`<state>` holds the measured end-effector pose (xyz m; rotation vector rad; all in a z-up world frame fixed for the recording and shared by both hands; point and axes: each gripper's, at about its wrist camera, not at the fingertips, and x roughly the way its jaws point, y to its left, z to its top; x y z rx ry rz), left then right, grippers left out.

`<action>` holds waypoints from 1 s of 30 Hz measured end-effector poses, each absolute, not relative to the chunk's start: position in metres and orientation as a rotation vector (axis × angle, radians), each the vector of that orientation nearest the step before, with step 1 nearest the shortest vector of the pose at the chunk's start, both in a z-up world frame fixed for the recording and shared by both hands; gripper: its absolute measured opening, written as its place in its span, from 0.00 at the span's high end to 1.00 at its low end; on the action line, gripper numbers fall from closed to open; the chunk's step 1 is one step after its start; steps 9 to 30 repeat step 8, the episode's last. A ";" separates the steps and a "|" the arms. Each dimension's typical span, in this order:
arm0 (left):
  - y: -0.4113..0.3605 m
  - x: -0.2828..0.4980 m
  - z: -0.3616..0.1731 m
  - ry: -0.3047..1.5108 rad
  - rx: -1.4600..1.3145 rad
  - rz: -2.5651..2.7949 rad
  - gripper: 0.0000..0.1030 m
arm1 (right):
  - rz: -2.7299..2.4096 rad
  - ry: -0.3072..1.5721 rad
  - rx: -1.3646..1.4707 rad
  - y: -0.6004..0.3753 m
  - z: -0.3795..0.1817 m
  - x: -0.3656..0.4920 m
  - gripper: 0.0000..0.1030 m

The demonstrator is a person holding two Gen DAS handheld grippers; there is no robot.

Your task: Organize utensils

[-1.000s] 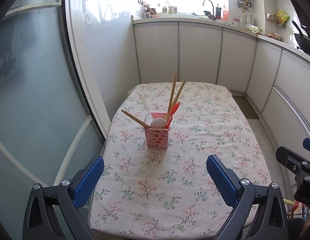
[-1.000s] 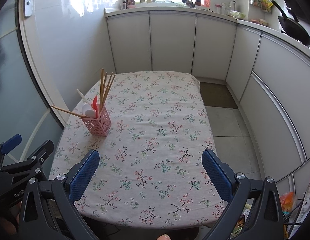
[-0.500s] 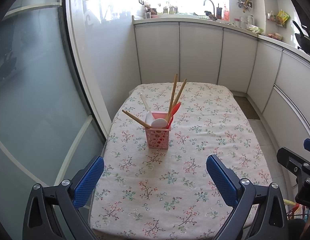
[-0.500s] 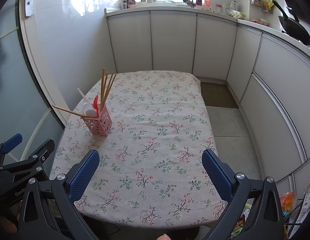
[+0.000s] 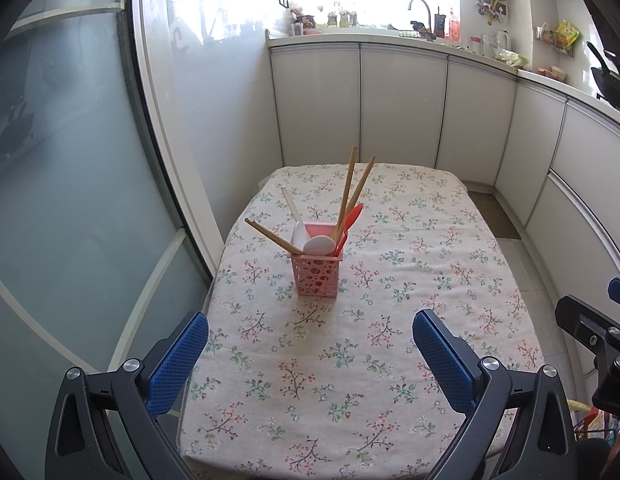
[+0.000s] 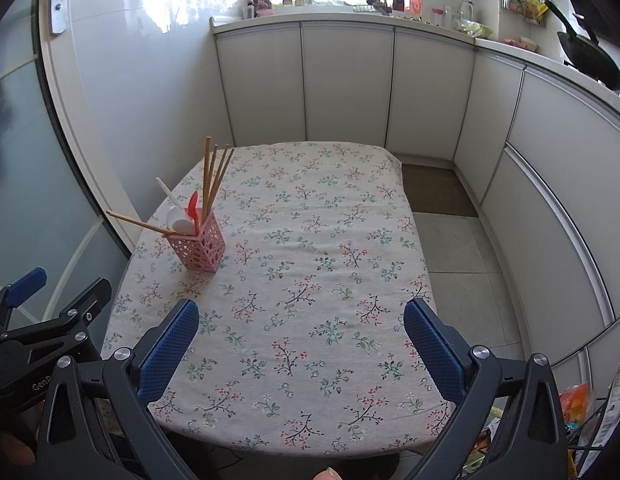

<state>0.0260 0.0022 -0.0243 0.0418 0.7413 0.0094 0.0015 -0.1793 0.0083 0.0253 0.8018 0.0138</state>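
A pink perforated utensil basket (image 5: 316,274) stands upright on the floral tablecloth (image 5: 390,320), left of the table's middle. It holds several wooden chopsticks (image 5: 347,188), a white spoon (image 5: 319,243) and a red spoon (image 5: 350,220). It also shows in the right wrist view (image 6: 199,246). My left gripper (image 5: 310,364) is open and empty, hovering over the table's near edge, well short of the basket. My right gripper (image 6: 301,344) is open and empty over the near right part of the table.
White cabinets (image 5: 398,108) and a counter with a sink run along the back and right. A frosted glass door (image 5: 70,200) stands close on the left. A wok (image 6: 590,56) sits on the right counter. Tiled floor (image 6: 462,264) lies right of the table.
Both grippers have drifted back slightly from the table. The basket and utensils have not moved.
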 end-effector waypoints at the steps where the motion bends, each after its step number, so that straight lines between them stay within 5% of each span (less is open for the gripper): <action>1: 0.003 0.026 -0.024 0.742 0.042 0.010 0.00 | 0.014 0.802 0.026 -0.180 0.008 0.001 0.00; 30: 0.004 0.027 -0.027 0.749 0.033 0.010 0.00 | 0.013 0.805 0.028 -0.179 0.008 0.003 0.00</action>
